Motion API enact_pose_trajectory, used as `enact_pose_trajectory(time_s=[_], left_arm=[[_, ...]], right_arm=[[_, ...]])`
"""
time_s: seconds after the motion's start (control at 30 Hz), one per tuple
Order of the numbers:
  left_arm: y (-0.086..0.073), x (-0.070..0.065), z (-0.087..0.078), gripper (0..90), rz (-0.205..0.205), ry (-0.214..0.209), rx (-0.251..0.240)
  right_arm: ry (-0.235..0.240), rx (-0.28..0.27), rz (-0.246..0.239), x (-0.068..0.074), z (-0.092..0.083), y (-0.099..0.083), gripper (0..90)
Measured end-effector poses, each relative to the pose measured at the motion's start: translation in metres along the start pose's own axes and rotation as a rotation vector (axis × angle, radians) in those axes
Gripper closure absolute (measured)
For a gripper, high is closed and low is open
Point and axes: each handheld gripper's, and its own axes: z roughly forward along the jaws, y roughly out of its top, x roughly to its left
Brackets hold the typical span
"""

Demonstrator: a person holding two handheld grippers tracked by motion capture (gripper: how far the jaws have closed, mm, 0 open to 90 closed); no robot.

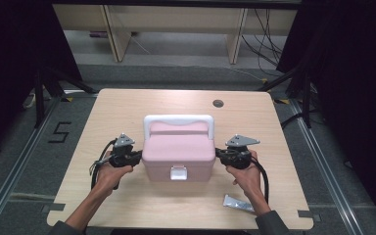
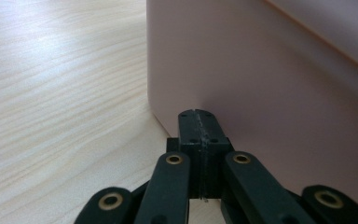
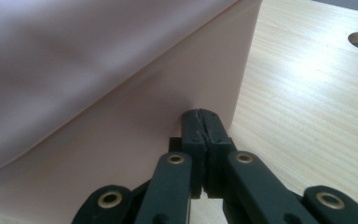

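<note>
Dark curtains close off both sides of the room; pale shelving legs and loose cables stand at the back, over a grey floor with a "5" [image 1: 59,132] taped on it at left.

Light wooden table [image 1: 112,112] fills the middle of the high view, with a round cable hole [image 1: 218,103] near its far right edge.

Pink box [image 1: 178,155] — sits at the table's centre, lid down, white carry handle [image 1: 178,120] arched along its far edge, white latch [image 1: 178,173] on the front wall facing the person.

Forearms enter from the bottom edge, one hand each side of the box.

Left gripper [image 1: 138,155] — level, tips against the box's left wall. In the left gripper view the two black jaws are pressed flat together with nothing between them, their joined tip [image 2: 198,113] meeting the pink wall low down, near the front corner. Bare wood grain lies to the left of it.

Right gripper [image 1: 218,152] — mirrors it on the box's right wall. In the right gripper view its jaws are likewise clenched on nothing, tip [image 3: 200,112] butted to the wall close to a corner, with the lid's overhang slanting above.

Small silver packet [image 1: 238,202] lies flat on the near right of the table, just beside the right forearm, well apart from the box.
</note>
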Motion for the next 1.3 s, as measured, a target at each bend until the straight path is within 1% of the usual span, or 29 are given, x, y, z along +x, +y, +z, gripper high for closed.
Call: enact_pose_trajectory(time_s=[0.03, 0.07, 0.1, 0.17, 0.23, 0.27, 0.3, 0.37, 0.4, 0.43, 0.53, 0.57, 0.6, 0.63, 0.67, 0.7, 0.8, 0.83, 0.93, 0.97, 1.03, 1.07, 1.1, 1.13, 1.17, 1.2, 1.23, 1.27, 1.3], left_arm=[[0.0, 0.001, -0.002, 89.7, 0.029, -0.001, 0.021], [0.0, 0.001, -0.002, 89.7, 0.029, -0.001, 0.021], [-0.001, 0.0, -0.004, 89.7, 0.019, -0.009, 0.016], [-0.001, -0.002, -0.005, 89.7, 0.026, -0.006, 0.012], [-0.001, -0.002, -0.006, 89.7, 0.036, -0.012, 0.019], [-0.001, -0.002, -0.006, 89.7, 0.036, -0.012, 0.019], [-0.002, -0.002, -0.006, 89.7, 0.034, -0.013, 0.017], [-0.002, -0.001, -0.006, 89.7, 0.028, -0.02, 0.017], [-0.002, -0.001, -0.006, 89.6, 0.028, -0.02, 0.017], [-0.001, 0.001, -0.006, 89.5, 0.026, -0.027, 0.021], [-0.001, 0.002, -0.006, 84.7, 0.022, -0.021, 0.026], [-0.001, 0.002, -0.005, 84.7, 0.01, -0.014, 0.02], [-0.001, 0.003, -0.005, 84.2, 0.009, -0.021, 0.025], [-0.001, 0.002, -0.003, 84.1, -0.003, -0.014, 0.01], [0.0, 0.003, -0.005, 83.9, 0.021, -0.013, 0.032], [0.0, 0.004, -0.005, 82.4, 0.028, -0.013, 0.042], [0.0, 0.005, -0.006, 80.7, 0.032, -0.009, 0.047], [0.001, 0.007, -0.007, 78.8, 0.02, -0.011, 0.044], [0.001, 0.01, -0.008, 76.6, 0.007, -0.007, 0.046], [0.002, 0.013, -0.01, 74.2, 0.011, -0.011, 0.052], [0.002, 0.014, -0.011, 73.3, 0.013, -0.006, 0.054], [0.003, 0.015, -0.012, 71.9, 0.009, -0.011, 0.055], [0.005, 0.016, -0.013, 70.1, 0.008, -0.016, 0.067], [0.005, 0.016, -0.014, 67.9, 0.001, -0.015, 0.057], [0.007, 0.017, -0.016, 67.0, 0.004, -0.016, 0.069], [0.008, 0.018, -0.017, 65.9, 0.003, -0.021, 0.077], [0.01, 0.019, -0.019, 62.1, 0.01, -0.03, 0.096], [0.01, 0.019, -0.019, 60.1, 0.01, -0.03, 0.096], [0.011, 0.019, -0.02, 58.6, 0.009, -0.023, 0.114]], right_arm=[[0.002, 0.015, 0.028, 0.003, -0.002, 0.0, 90.0], [0.002, 0.015, 0.028, 0.003, -0.002, 0.0, 90.0], [-0.017, 0.002, -0.005, 0.002, -0.004, -0.001, 90.0], [-0.002, 0.006, -0.015, 0.002, -0.005, -0.001, 90.0], [-0.005, 0.021, 0.022, 0.006, -0.007, -0.002, 90.0], [-0.005, 0.021, 0.022, 0.006, -0.007, -0.002, 90.0], [-0.002, 0.014, 0.006, 0.004, -0.007, -0.002, 90.0], [-0.005, 0.017, 0.009, 0.004, -0.007, -0.002, 89.7], [-0.011, 0.021, 0.026, 0.006, -0.007, -0.002, 88.8], [-0.011, 0.017, 0.005, 0.004, -0.007, -0.002, 87.8], [-0.012, 0.019, 0.005, 0.003, -0.007, -0.001, 85.9], [-0.03, 0.002, -0.011, 0.002, -0.007, -0.002, 85.0], [-0.026, 0.017, -0.013, 0.002, -0.007, -0.001, 83.9], [-0.024, 0.026, 0.001, 0.003, -0.007, -0.001, 82.7], [-0.027, 0.036, 0.001, 0.004, -0.007, -0.001, 81.8], [-0.031, 0.052, -0.018, 0.004, -0.009, 0.001, 79.6], [-0.03, 0.071, -0.023, 0.003, -0.01, 0.002, 76.8], [-0.045, 0.082, -0.023, 0.003, -0.012, 0.002, 73.7], [-0.052, 0.081, -0.041, 0.001, -0.015, 0.001, 72.0], [-0.05, 0.108, -0.06, 0.0, -0.02, 0.001, 68.9], [-0.047, 0.124, -0.047, 0.002, -0.023, 0.001, 68.1], [-0.058, 0.123, -0.05, 0.001, -0.025, 0.0, 67.2], [-0.069, 0.113, -0.081, 0.0, -0.027, -0.001, 65.7], [-0.062, 0.127, -0.084, -0.001, -0.029, -0.002, 64.1], [-0.057, 0.128, -0.094, -0.001, -0.03, -0.003, 62.7], [-0.055, 0.128, -0.092, -0.002, -0.032, -0.004, 60.3], [-0.038, 0.154, -0.085, -0.002, -0.036, -0.005, 57.1], [-0.038, 0.154, -0.085, -0.002, -0.036, -0.005, 57.1], [-0.048, 0.177, -0.058, 0.0, -0.041, -0.007, 55.7]])
